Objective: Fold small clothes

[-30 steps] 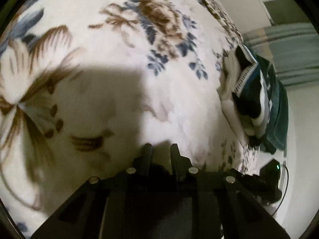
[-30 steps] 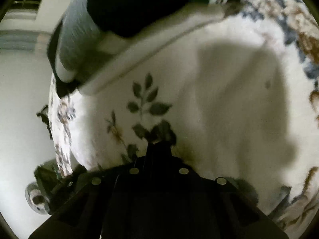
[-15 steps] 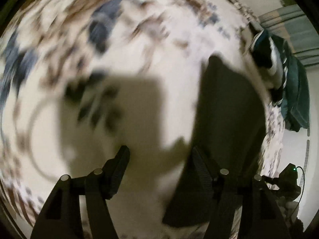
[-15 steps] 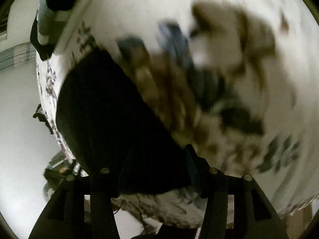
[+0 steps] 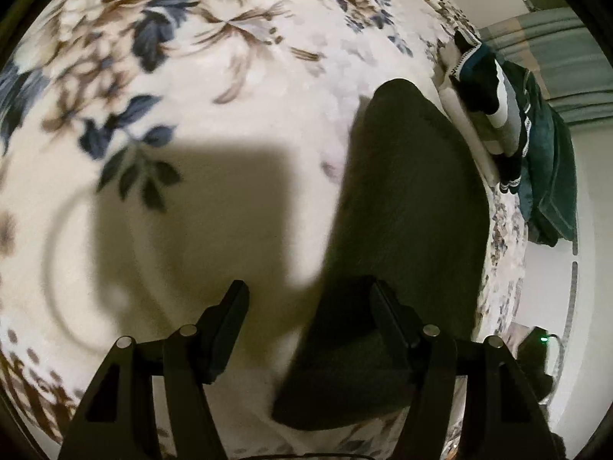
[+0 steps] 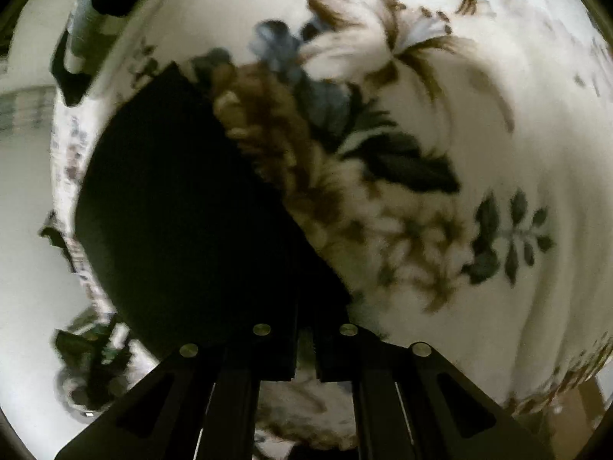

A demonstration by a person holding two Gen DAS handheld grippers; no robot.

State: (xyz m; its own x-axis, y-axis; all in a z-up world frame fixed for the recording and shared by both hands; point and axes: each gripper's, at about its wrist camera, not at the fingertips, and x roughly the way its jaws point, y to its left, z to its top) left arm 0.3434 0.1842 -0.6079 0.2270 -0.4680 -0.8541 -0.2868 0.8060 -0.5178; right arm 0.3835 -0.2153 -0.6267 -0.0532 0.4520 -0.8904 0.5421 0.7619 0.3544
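Observation:
A dark garment (image 5: 402, 230) lies flat on the floral blanket (image 5: 230, 96) near the bed's edge. My left gripper (image 5: 306, 299) is open above the garment's near left edge, with its right finger over the cloth and its left finger over the blanket. In the right wrist view the same garment (image 6: 184, 211) fills the lower left. My right gripper (image 6: 304, 314) has its fingers close together at the garment's near right corner; the dark cloth hides whether they pinch it.
A stack of folded clothes (image 5: 509, 115) sits on a white board at the far edge of the bed, also in the right wrist view (image 6: 92, 27). The bed edge (image 5: 509, 268) drops to a pale floor with a dark device and cable (image 5: 536, 345).
Both grippers swung from the clothes stack toward the dark garment. The left gripper opened wide. The right gripper opened half a second ago and has now closed at the garment's corner.

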